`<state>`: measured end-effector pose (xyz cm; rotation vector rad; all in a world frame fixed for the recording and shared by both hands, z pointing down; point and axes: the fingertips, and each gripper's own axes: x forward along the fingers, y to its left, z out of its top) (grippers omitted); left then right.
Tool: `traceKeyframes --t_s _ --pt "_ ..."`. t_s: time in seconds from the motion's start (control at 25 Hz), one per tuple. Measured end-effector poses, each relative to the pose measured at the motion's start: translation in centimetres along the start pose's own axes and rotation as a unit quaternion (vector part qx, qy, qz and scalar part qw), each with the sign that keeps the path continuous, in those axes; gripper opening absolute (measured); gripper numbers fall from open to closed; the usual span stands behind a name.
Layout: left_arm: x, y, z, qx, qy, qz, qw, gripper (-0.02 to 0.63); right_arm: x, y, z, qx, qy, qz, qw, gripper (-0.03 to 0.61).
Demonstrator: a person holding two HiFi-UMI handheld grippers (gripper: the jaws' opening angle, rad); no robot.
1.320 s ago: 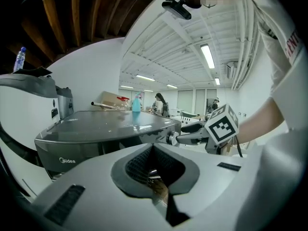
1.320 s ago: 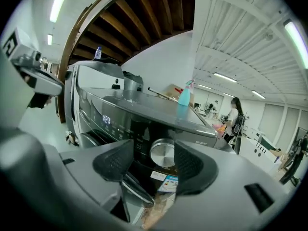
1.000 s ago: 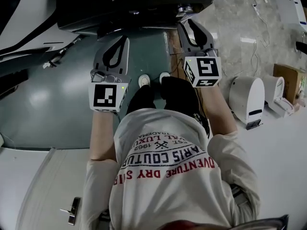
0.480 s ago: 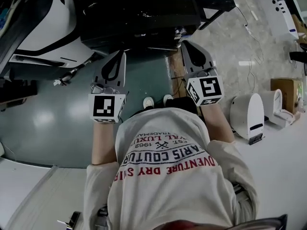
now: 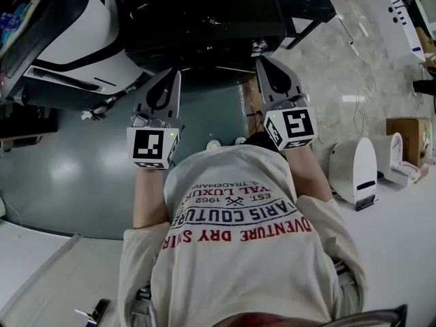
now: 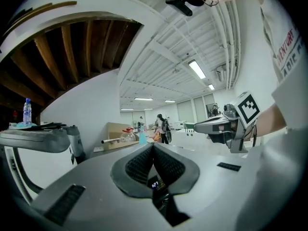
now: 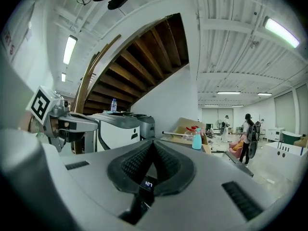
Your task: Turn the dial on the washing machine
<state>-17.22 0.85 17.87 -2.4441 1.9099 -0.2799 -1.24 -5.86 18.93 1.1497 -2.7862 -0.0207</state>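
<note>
Fingers (image 6: 138, 165) of the left gripper (image 6: 153, 146) meet at their tips with nothing between them, and the right gripper (image 7: 154, 142) is closed the same way, empty. No dial can be made out in any view. The likeliest candidate for the washing machine is the white, dark-trimmed appliance (image 5: 75, 36) at the far left of the head view, which the right gripper view seems to show as a white cabinet with a water bottle (image 7: 113, 105) on top, but its controls are not visible, so this is only a guess. Both grippers are held out in front of the person's chest, side by side and well apart from each other, pointing toward a large dark unit (image 5: 204, 19) at the far middle and touching nothing. Below them lies the green floor (image 5: 61, 162). On the judgement these pictures allow, the task has not started. The dial has yet to be found and approached, a gripper must open, close on it and rotate it, and all of that is left to do. Farther out, a small white device (image 5: 354, 162) and a cardboard box (image 5: 409, 135) stand on the pale floor at the right, and the gripper views look down a long hall where a blue spray bottle (image 7: 197, 139) stands and a distant person (image 7: 248, 134) walks.
</note>
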Motion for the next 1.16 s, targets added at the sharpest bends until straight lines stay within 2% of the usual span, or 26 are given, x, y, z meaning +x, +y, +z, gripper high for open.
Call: traceKeyframes --t_s 0.28,1.16 --pt "-1.1 -0.4 -0.6 -0.005 0.007 0.000 1.0000 0.015 -0.8 1.1 -0.3 -0.017 0.002 0.011 1.000 0.028" --pt "-2.1 0.8 -1.2 -0.006 0.012 -0.001 0.9999 0.015 -0.1 2.2 -0.6 -0.003 0.006 0.001 1.000 0.028"
